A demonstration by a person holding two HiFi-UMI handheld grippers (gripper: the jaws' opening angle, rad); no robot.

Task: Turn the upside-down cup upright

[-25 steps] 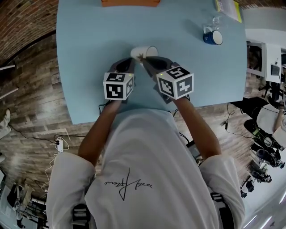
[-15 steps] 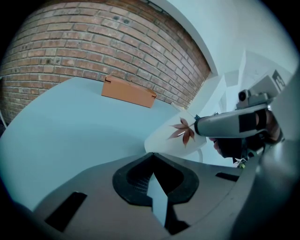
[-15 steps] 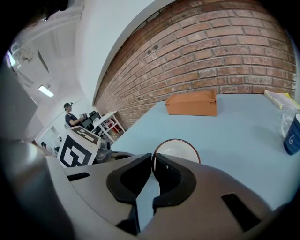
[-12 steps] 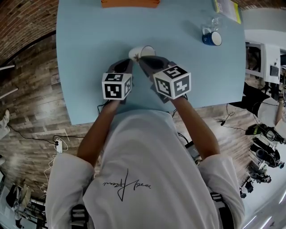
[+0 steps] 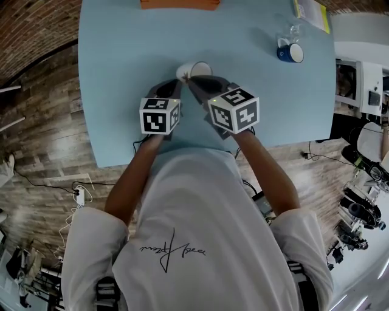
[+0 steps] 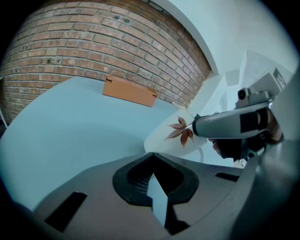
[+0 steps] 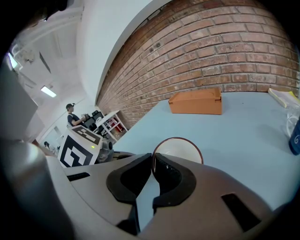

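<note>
1 tilted cup [image 5: 196, 68], rim pinched by right gripper [image 7: 153, 158]; left gripper [image 6: 151, 159] closed beside it.

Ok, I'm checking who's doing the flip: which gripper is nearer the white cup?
Right. The right gripper is clamped on the rim of the cup. The left gripper sits shut beside the cup's wall, holding nothing.

White cup [image 6: 165, 139] with a russet leaf print and thin brown rim; pale blue table [image 5: 121, 54]; orange-brown box [image 5: 179, 3]; dark blue mug [image 5: 289, 51], white inside; red-brown brick wall [image 6: 93, 47]; brown plank floor [image 5: 42, 140]; white shirt [image 5: 200, 206] with a black scribble
</note>
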